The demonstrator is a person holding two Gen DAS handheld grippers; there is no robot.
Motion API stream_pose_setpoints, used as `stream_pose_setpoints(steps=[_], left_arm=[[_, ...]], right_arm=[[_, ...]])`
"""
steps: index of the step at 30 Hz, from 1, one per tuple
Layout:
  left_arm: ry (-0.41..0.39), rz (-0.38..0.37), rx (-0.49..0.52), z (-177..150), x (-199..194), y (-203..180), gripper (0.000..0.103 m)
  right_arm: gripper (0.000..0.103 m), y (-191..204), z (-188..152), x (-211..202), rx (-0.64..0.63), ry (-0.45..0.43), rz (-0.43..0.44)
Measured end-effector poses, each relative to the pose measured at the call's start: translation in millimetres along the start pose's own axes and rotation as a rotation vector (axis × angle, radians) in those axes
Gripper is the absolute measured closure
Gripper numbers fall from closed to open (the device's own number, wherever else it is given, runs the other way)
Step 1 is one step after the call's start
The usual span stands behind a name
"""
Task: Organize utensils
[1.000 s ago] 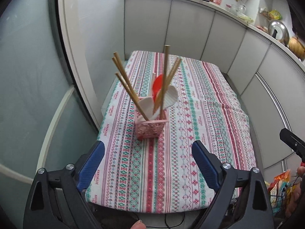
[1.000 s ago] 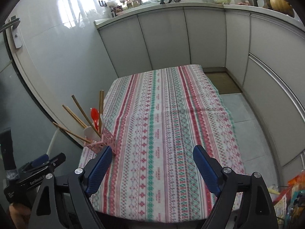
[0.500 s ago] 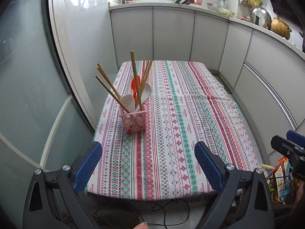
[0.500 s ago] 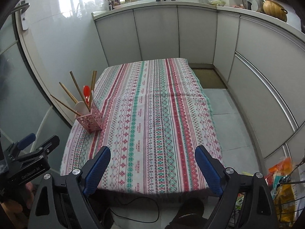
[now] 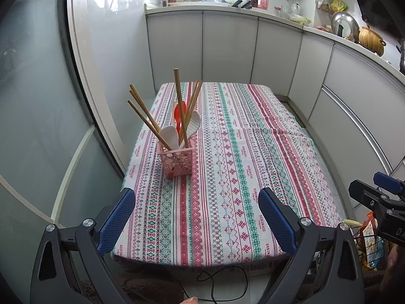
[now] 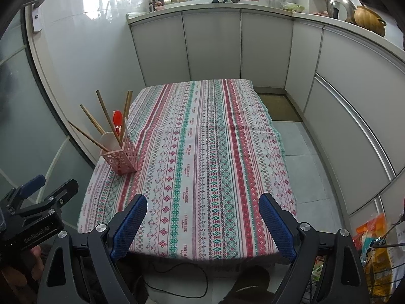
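A pink perforated holder (image 5: 177, 160) stands upright on the striped tablecloth (image 5: 240, 152) near the table's left edge. It holds several wooden chopsticks (image 5: 178, 96), white spoons (image 5: 169, 136) and a red spoon (image 5: 180, 112). The holder also shows in the right wrist view (image 6: 121, 157). My left gripper (image 5: 197, 219) is open and empty, held back over the table's near edge. My right gripper (image 6: 202, 224) is open and empty, also at the near edge. Each gripper shows in the other's view, the right (image 5: 377, 202) and the left (image 6: 38, 202).
White kitchen cabinets (image 5: 227, 48) wrap the far and right sides. A glass door (image 5: 33, 126) stands close on the left. A black cable (image 6: 177, 273) lies on the floor below the table's front edge. Bags (image 6: 372, 253) sit at the lower right.
Both grippers have pulled back and risen away from the table. The holder now looks smaller and farther. Both stay open and empty.
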State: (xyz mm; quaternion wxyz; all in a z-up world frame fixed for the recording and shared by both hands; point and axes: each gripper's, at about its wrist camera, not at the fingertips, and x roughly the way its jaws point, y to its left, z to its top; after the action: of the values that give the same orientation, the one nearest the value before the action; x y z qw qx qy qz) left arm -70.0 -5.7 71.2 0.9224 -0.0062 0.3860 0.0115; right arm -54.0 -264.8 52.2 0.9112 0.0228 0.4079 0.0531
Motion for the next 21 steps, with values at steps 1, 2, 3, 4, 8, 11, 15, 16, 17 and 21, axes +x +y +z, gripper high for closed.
stream_pose_setpoints(steps=[1,2,3,4,8,11,15,16,17,21], left_arm=[[0.0,0.0,0.001,0.1,0.1,-0.1,0.004],[0.0,0.0,0.0,0.2,0.0,-0.2,0.004],[0.0,0.0,0.0,0.2,-0.1,-0.3,0.004],[-0.001,0.001,0.0,0.1,-0.2,-0.3,0.004],[-0.003,0.005,-0.003,0.3,0.7,0.0,0.004],[-0.001,0.005,-0.003,0.5,1.7,0.2,0.004],[0.001,0.007,-0.001,0.4,2.0,0.3,0.004],[0.003,0.006,-0.001,0.4,2.2,0.5,0.004],[0.006,0.006,0.0,0.4,2.7,0.4,0.004],[0.01,0.007,0.001,0.8,6.0,0.8,0.004]], right_arm=[[0.012,0.0,0.3,-0.2,0.001,-0.001,0.0],[0.012,-0.1,0.5,-0.3,0.001,-0.001,0.0],[0.012,-0.2,0.5,-0.3,0.001,-0.001,0.001],[0.012,-0.3,0.3,-0.3,0.001,-0.001,0.001],[0.012,-0.1,0.1,1.7,0.002,0.006,0.003],[0.012,-0.4,0.3,2.4,0.004,0.011,0.004],[0.012,-0.9,0.5,2.7,0.007,0.011,0.004],[0.012,-1.0,0.7,3.1,0.009,0.012,0.005],[0.012,-1.6,1.0,3.3,0.01,0.012,0.007],[0.012,-0.7,3.3,6.1,0.013,0.015,0.016]])
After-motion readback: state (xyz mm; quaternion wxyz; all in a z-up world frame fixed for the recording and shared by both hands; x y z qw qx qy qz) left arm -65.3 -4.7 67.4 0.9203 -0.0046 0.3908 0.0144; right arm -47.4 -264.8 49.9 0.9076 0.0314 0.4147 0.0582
